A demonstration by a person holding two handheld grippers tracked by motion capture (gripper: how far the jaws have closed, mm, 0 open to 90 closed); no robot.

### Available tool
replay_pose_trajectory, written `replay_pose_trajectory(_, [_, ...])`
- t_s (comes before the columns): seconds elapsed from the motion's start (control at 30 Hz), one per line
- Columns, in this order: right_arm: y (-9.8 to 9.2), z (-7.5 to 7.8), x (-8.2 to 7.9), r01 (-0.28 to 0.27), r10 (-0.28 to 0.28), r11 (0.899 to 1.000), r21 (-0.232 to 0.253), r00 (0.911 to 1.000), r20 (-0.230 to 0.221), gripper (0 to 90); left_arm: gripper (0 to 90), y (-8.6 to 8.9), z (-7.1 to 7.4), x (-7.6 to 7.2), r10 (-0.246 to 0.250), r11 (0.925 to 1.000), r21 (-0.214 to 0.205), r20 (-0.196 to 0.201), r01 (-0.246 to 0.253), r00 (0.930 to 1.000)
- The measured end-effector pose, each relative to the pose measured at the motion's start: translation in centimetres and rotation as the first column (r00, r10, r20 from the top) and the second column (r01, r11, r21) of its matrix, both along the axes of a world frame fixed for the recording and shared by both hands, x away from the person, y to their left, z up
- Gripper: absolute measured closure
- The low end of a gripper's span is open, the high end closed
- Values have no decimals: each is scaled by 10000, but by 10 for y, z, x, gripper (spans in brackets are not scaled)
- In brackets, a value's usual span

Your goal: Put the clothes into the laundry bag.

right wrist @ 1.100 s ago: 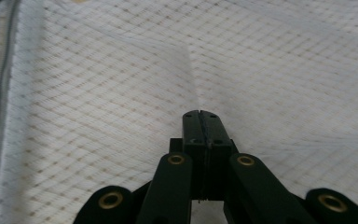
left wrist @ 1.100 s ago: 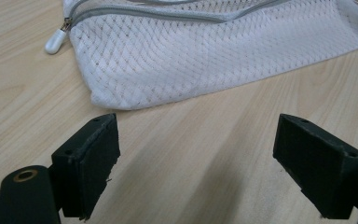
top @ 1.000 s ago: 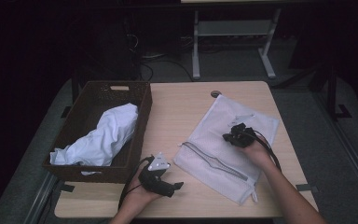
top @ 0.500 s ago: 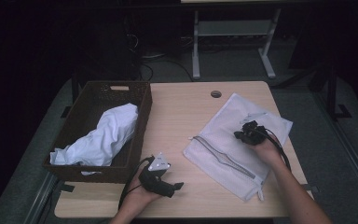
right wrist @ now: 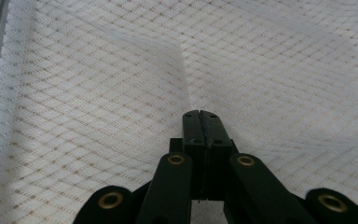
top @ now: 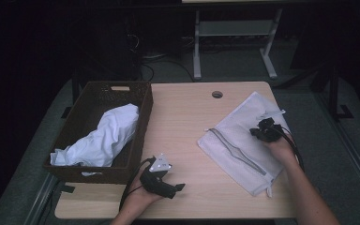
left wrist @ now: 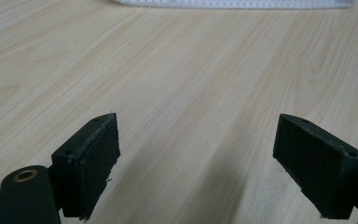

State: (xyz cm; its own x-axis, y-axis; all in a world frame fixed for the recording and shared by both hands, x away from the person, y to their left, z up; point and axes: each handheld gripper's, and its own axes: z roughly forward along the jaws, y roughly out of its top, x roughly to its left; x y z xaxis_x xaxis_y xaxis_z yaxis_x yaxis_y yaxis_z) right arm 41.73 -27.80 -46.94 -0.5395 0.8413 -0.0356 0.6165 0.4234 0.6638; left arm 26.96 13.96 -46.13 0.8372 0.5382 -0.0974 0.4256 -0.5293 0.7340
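A white mesh laundry bag (top: 236, 136) lies flat on the right half of the wooden table (top: 183, 117), its grey zipper (top: 232, 149) running along the near-left side. My right gripper (top: 264, 131) sits on the bag's right part, shut, pinching the mesh. In the right gripper view the jaws (right wrist: 200, 115) meet tip to tip and the mesh bag (right wrist: 98, 93) puckers toward them. My left gripper (top: 174, 187) rests near the front edge, open with nothing in it. The left gripper view has its jaws (left wrist: 196, 163) wide apart over bare wood, the mesh bag's edge (left wrist: 233, 3) at the top.
A dark woven basket (top: 145, 117) stands at the table's left, holding a crumpled white cloth (top: 108, 136). A round cable hole (top: 217, 94) sits near the far edge. Beyond the table stands a white metal frame (top: 234, 28) on a dark floor.
My right gripper has moved to the right and dragged the mesh bag with it across the table. The left gripper has stayed where it was.
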Motion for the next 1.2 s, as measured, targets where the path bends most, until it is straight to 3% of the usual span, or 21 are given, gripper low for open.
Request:
replay_pose_trajectory(0.2, [-14,-1,1,365,-365,9992,192,9993,3,895,141,0,0,0,-1,10000,-5,-20,1,10000])
replay_pose_trajectory(0.37, [-14,-1,1,382,-381,9989,264,9993,-17,861,141,0,-1,0,-22,10000,-44,-63,21,10000])
replay_pose_trajectory(0.67, [-8,9,-12,-111,140,9954,952,9995,-301,552,141,0,-2,1,-22,10000,-65,-120,22,9999])
replay_pose_trajectory(0.73, [-4,11,-20,-146,175,9966,815,9993,-342,439,141,0,-2,1,-18,10000,-76,-116,17,9999])
replay_pose_trajectory(0.8, [-1,14,-28,-354,389,9944,998,9987,-334,431,141,0,-1,0,-9,10000,-74,-104,8,9999])
replay_pose_trajectory(0.87, [3,19,-35,-360,372,9926,1159,9993,-80,356,141,0,-1,0,-3,10000,-66,-95,3,10000])
replay_pose_trajectory(1.0, [12,30,-47,-476,448,9891,1391,9987,229,290,141,1,-1,0,-11,10000,-68,-98,11,10000])
replay_pose_trajectory(1.2, [20,32,-71,-656,588,9840,1658,9972,455,209,141,1,-1,0,-7,10000,-89,-118,6,9999])
